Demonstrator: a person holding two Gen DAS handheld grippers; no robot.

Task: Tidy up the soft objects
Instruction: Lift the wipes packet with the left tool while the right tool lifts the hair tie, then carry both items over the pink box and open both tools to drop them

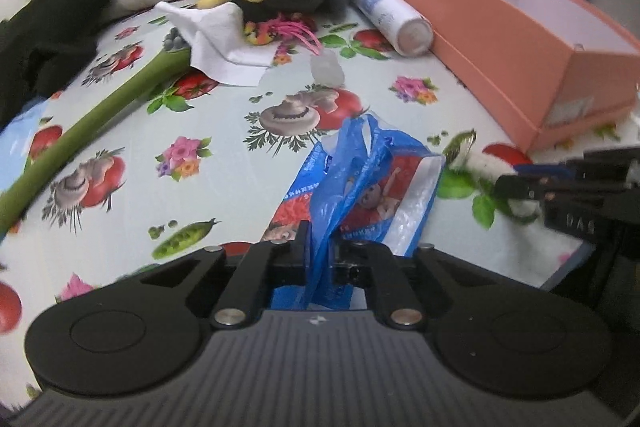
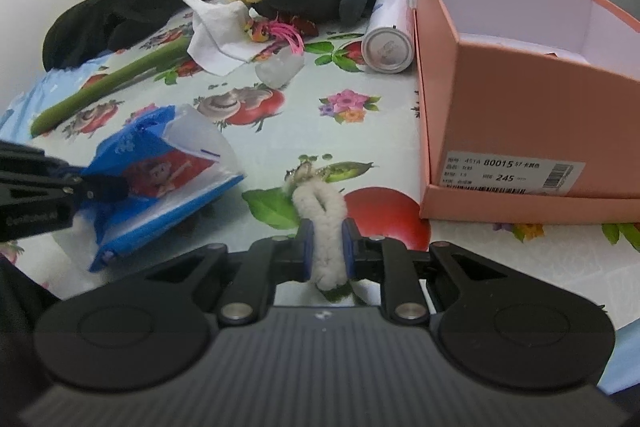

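While the left gripper (image 1: pixel 320 239) pinches the blue plastic bag (image 1: pixel 360 179) between its fingers, the right gripper (image 2: pixel 328 239) clamps a white fuzzy loop (image 2: pixel 320 211). Both sit low over the printed cloth (image 2: pixel 280 131), near the orange shoebox (image 2: pixel 520 115).

- A white cylindrical spray can (image 2: pixel 387 41) lies on its side before me, just beside the open salmon-pink cardboard shoebox (image 2: pixel 516 131).
- A small clear plastic piece (image 2: pixel 280 69) sits on my fruit-and-flower printed tablecloth (image 2: pixel 304 135).
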